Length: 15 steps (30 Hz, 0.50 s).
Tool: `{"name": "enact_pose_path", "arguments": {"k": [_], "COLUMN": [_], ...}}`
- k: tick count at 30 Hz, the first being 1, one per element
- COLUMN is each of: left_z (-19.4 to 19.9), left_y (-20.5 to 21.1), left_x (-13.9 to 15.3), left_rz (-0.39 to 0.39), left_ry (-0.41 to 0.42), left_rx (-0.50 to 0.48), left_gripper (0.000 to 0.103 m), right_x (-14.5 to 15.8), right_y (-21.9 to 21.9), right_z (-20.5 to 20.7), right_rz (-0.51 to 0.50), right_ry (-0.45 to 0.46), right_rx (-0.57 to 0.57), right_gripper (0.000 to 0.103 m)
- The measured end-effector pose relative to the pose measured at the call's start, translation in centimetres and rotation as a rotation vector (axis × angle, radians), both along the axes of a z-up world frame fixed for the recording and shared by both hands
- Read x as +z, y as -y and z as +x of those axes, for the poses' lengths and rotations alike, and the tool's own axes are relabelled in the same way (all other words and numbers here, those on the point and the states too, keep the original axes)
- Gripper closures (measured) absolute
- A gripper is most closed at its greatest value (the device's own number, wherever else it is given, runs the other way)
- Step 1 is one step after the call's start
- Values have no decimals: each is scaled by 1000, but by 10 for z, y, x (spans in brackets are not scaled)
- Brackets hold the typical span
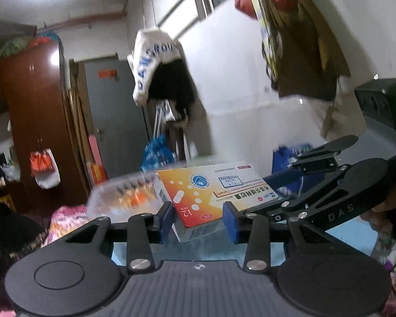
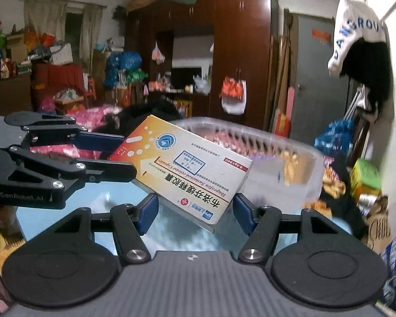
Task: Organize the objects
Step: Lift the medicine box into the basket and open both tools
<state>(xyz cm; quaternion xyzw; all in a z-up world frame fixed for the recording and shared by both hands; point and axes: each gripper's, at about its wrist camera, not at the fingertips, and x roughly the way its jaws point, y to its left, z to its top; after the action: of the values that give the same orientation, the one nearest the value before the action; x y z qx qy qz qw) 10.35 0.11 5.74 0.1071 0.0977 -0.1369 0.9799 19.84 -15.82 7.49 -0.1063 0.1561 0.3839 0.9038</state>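
Observation:
A white and orange medicine box (image 1: pixel 213 195) is held up in the air between both grippers. My left gripper (image 1: pixel 199 219) has its blue pads on either side of the box's near corner; the left pad touches it. My right gripper (image 2: pixel 195 211) spans the box (image 2: pixel 187 169) at its other end, with a small gap at the pads. In the right wrist view the left gripper's fingers (image 2: pixel 103 142) clamp the box's far left edge. In the left wrist view the right gripper's fingers (image 1: pixel 287 179) reach in under the box from the right.
A clear plastic basket (image 2: pixel 277 155) with orange items stands just behind the box; it also shows in the left wrist view (image 1: pixel 118 195). A light blue glass tabletop (image 2: pixel 171 227) lies below. Bedding, a brown wardrobe (image 1: pixel 34 121) and hanging clothes surround the table.

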Motion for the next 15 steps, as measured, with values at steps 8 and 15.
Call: {"name": "enact_pose_path", "arguments": {"k": [8,15], "left_z": [62,131], "left_y": [-10,-18], "left_x": [47,36], "left_rz": [-29,-69], "left_ry": [9,-76], "left_rx": [30,56], "left_gripper": [60,60], "right_x": [43,28], "right_y": [-25,-40], "right_z": [57,101], "right_rz": [-21,-97], "right_ry": [18,-19], "right_rx": [-46,-100], "right_gripper": [38,38]}}
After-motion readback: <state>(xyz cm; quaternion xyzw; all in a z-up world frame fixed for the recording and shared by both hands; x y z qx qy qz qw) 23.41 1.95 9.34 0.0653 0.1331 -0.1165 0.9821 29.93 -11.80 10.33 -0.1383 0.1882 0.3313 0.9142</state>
